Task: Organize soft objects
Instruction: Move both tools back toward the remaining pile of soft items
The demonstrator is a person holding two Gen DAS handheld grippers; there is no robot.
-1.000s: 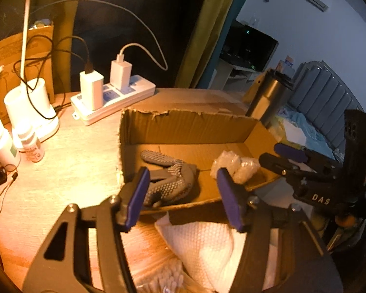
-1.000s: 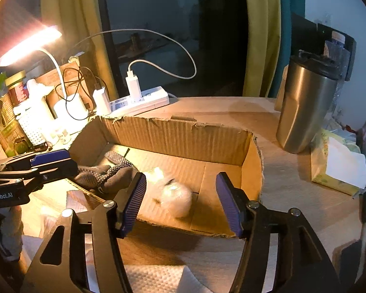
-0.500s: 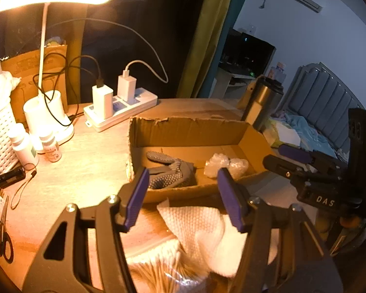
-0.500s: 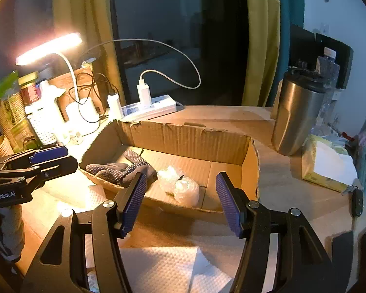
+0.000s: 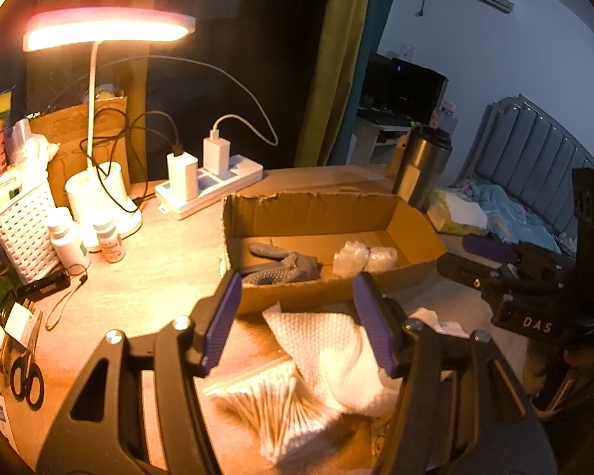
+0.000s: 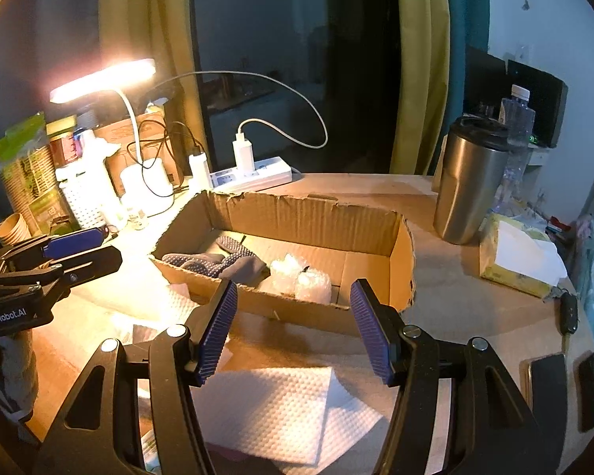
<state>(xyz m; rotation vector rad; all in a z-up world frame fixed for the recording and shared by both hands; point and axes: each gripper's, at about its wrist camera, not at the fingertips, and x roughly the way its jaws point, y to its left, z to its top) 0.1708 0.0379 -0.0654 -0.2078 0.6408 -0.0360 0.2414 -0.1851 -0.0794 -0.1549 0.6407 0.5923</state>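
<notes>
At the bottom of the left wrist view, the left gripper [image 5: 297, 316] has its jaws wide apart and holds nothing. Just beyond and below it lie a white paper towel [image 5: 328, 340] and a clear bag of cotton swabs [image 5: 265, 399] on the wooden table [image 5: 158, 269]. In the right wrist view the right gripper [image 6: 293, 324] is likewise spread wide and empty, above another paper towel [image 6: 273, 407] at the bottom centre.

Further back, mid-frame, sits the open cardboard box [image 5: 316, 209]. Inside it a grey dotted glove [image 5: 285, 265] lies at the left, and two crinkly clear plastic bundles [image 5: 364, 257] sit beside it toward the centre. So part of the sorting looks done: those soft things are in the box, while the towels and swabs outside it probably remain.

The near wall of the box stands between the grippers and its inside, so anything picked up would have to go over it.

Around the box: small bottles [image 5: 111, 237] and a white basket [image 5: 23, 221] at the left, scissors [image 5: 25, 380] at lower left, a power strip [image 5: 214, 186] behind, a lit desk lamp [image 5: 107, 31] at upper left. On the right stand a steel tumbler [image 6: 471, 182] and a tissue pack [image 6: 522, 253].
</notes>
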